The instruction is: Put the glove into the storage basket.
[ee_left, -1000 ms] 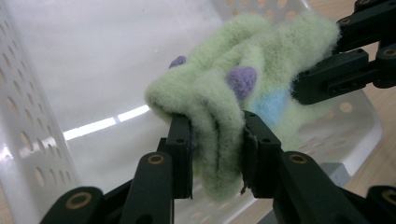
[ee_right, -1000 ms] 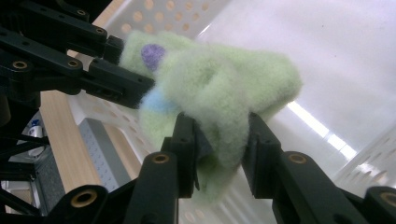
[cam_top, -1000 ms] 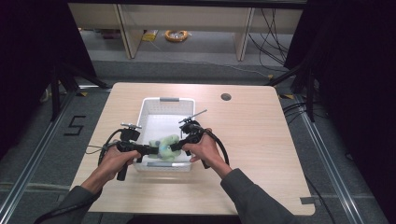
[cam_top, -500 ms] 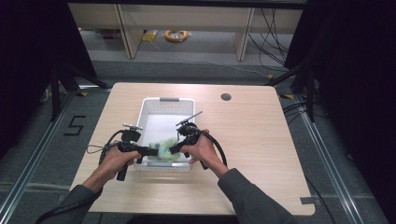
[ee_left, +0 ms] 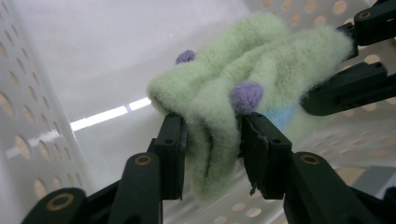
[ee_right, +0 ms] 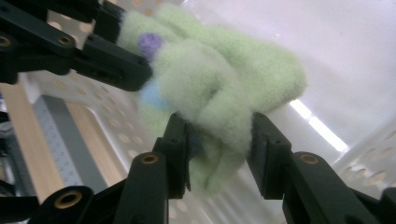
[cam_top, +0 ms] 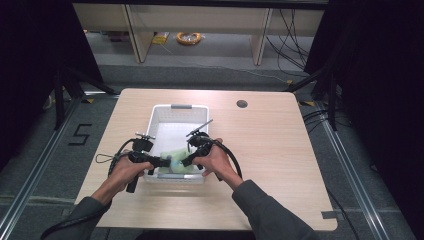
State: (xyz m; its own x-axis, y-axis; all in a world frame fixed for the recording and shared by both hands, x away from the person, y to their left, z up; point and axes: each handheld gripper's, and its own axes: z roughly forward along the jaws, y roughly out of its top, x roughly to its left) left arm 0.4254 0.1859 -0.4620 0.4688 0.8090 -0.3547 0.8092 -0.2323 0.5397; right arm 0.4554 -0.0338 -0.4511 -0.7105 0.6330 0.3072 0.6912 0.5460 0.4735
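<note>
A fluffy pale green sock [cam_top: 178, 163] with purple dots and a blue patch hangs bunched just inside the near end of a white perforated basket [cam_top: 180, 106]. My left gripper [cam_top: 167, 162] comes in from the left and my right gripper [cam_top: 185, 160] from the right, each at one end of the sock. In the left gripper view the sock [ee_left: 261, 60] fills the gap of my left gripper [ee_left: 212, 149] and touches both pads. In the right gripper view my right gripper [ee_right: 219, 144] holds the sock [ee_right: 224, 70] the same way. Both pairs of jaws have just been opening, with the sock still pinched between them.
The basket stands mid-table on a light wooden table [cam_top: 280, 165], with its far part bare white floor. A round cable hole [cam_top: 242, 104] lies at the back right. Cables trail from both grippers. Shelving and dark curtains surround the table.
</note>
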